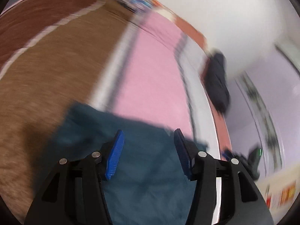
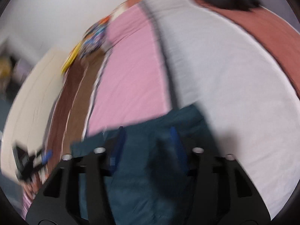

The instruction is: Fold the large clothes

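Observation:
A dark teal garment lies on the bed under my left gripper, whose blue-padded fingers stand wide apart over it, holding nothing. The same teal garment fills the lower middle of the right wrist view. My right gripper is open above it, blue fingers apart. Both views are motion-blurred. The other gripper shows at the right edge of the left wrist view and at the lower left of the right wrist view.
The bed has a pink sheet, a white strip and a brown blanket. A dark bundle lies near the bed's terracotta edge. Colourful printed items lie at the far end. A white wall stands behind.

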`<state>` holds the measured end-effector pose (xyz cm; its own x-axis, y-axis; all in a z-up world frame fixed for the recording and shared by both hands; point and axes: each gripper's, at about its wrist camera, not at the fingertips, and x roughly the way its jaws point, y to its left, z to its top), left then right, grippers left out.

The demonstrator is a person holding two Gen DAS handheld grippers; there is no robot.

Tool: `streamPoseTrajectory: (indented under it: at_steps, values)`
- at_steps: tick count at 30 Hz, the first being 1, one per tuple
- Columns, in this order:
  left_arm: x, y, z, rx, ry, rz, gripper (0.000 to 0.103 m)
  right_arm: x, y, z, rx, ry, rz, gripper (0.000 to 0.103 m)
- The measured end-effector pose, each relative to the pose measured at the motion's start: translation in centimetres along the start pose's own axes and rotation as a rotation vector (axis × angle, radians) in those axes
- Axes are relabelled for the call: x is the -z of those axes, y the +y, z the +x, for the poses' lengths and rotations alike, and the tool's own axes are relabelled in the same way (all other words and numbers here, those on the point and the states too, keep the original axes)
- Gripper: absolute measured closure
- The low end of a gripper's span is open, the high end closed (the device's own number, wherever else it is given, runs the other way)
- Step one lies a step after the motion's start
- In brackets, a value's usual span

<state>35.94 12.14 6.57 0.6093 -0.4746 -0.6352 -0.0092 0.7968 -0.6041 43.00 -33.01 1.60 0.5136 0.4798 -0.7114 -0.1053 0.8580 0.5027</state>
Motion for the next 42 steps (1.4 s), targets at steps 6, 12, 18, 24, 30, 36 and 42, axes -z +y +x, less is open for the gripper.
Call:
streamPoseTrajectory:
  at_steps: [6, 12, 18, 24, 30, 36, 42]
  values:
    - [6.3, -8.4, 8.0, 0.092, 0.214, 0.203, 0.057, 6.2, 4.3, 5.1, 0.005, 0.171, -0.151, 0.079]
    - [6.3, -5.5, 16.1, -0.140, 0.294, 0.094, 0.084, 6.0, 3.4, 9.4, 0.096, 0.202, -0.119, 0.083]
    - [6.2, -3.1, 17.3, -0.123, 0.286, -0.001, 0.097, 5.8, 3.1, 10.7, 0.133, 0.186, -0.145, 0.083]
    - [6.2, -4.2, 13.7, -0.102, 0.255, 0.022, 0.072, 5.7, 3.7, 8.4, 0.116, 0.150, -0.142, 0.079]
    - [6.1, -2.8, 4.2, -0.129, 0.133, 0.081, 0.051, 7.9, 2.0, 0.4, 0.121, 0.041, -0.129, 0.077]
    - [8.8, 2.3, -6.5, -0.303, -0.005, 0.046, 0.040, 13.0, -2.4, -7.1, 0.180, -0.025, -0.003, 0.064]
    - [13.8, 7.6, -13.1, -0.352, -0.070, -0.166, 0.031, 19.1, -6.9, -12.0, 0.172, -0.019, 0.236, 0.043]
